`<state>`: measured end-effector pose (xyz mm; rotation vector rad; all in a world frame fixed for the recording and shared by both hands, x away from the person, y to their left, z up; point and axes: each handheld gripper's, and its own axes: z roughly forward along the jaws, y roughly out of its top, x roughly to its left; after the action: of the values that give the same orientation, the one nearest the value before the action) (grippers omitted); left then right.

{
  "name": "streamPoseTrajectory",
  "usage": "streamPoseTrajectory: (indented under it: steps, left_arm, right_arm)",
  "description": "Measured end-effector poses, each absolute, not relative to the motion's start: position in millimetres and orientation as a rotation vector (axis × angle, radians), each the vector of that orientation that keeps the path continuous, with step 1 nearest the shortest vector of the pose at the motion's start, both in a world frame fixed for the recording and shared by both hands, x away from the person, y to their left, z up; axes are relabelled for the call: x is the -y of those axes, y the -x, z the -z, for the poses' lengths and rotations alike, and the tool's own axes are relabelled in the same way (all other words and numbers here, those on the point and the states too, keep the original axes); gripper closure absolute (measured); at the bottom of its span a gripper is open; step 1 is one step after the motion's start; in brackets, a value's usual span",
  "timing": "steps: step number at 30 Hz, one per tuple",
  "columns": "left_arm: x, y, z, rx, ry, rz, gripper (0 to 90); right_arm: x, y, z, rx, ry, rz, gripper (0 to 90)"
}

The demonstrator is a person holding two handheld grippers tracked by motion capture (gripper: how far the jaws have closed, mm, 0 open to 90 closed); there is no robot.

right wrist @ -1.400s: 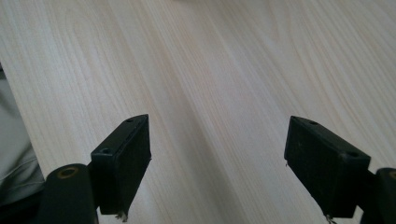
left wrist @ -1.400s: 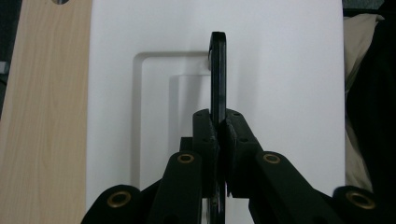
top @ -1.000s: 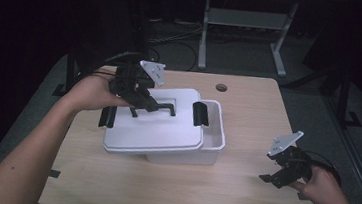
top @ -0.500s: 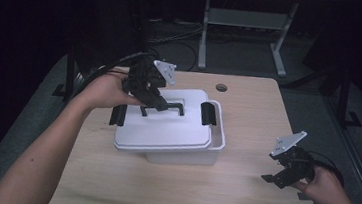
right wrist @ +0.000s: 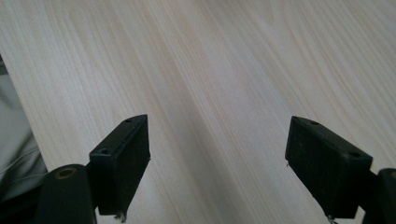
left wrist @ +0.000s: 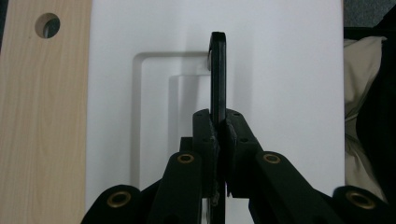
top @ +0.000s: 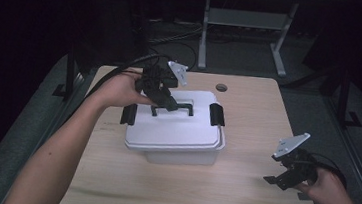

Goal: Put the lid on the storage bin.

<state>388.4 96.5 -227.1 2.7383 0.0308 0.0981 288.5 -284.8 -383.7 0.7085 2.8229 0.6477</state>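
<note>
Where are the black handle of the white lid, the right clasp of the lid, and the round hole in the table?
black handle (left wrist: 217,70), left gripper view, its bar above the jaws
right clasp (top: 216,114), high view, its middle
round hole (top: 221,88), high view, its centre

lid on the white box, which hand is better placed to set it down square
Left. Its tongs are shut on the lid's black handle, with the lid sitting askew over the box. The right tongs are open over bare table, off to the side.
</note>
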Motion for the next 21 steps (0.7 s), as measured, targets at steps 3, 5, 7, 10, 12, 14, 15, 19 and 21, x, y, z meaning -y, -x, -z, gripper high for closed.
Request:
streamPoseTrajectory:
  steps: [3,5,7,10,12,14,15,19,21]
  left_arm:
    - [-93.5,-391.8,229.5,-0.036,-2.727,-0.096,84.5]
    - [-91.7,-394.1,231.1,-0.037,-2.728,-0.096,84.5]
    - [-90.3,-395.3,232.7,-0.039,-2.727,-0.102,84.5]
    - [-88.6,-397.6,234.4,-0.041,-2.730,-0.102,84.5]
    - [-87.7,-398.7,235.5,-0.044,-2.723,-0.105,84.5]
    - [-86.3,-400.3,236.6,-0.046,-2.721,-0.102,84.5]
    - [-85.4,-401.1,237.4,-0.044,-2.720,-0.103,84.5]
    - [-80.5,-403.6,241.9,-0.047,-2.723,-0.094,84.6]
    - [-77.5,-405.0,243.6,-0.037,-2.727,-0.091,84.5]
  right_arm:
    - [285.4,-288.5,383.9,-2.822,-0.709,-0.654,21.3]
    - [285.3,-288.2,384.1,-2.823,-0.707,-0.651,21.3]
    - [285.1,-287.9,384.1,-2.827,-0.709,-0.645,21.3]
    - [285.7,-287.8,383.7,-2.824,-0.709,-0.651,21.3]
    - [286.3,-287.8,383.4,-2.824,-0.710,-0.647,21.3]
    - [286.4,-287.7,383.3,-2.824,-0.711,-0.646,21.3]
    - [286.4,-287.7,383.3,-2.824,-0.711,-0.645,21.3]
    - [286.2,-287.8,383.5,-2.825,-0.709,-0.642,21.3]
    - [286.6,-287.9,383.4,-2.825,-0.707,-0.641,21.3]
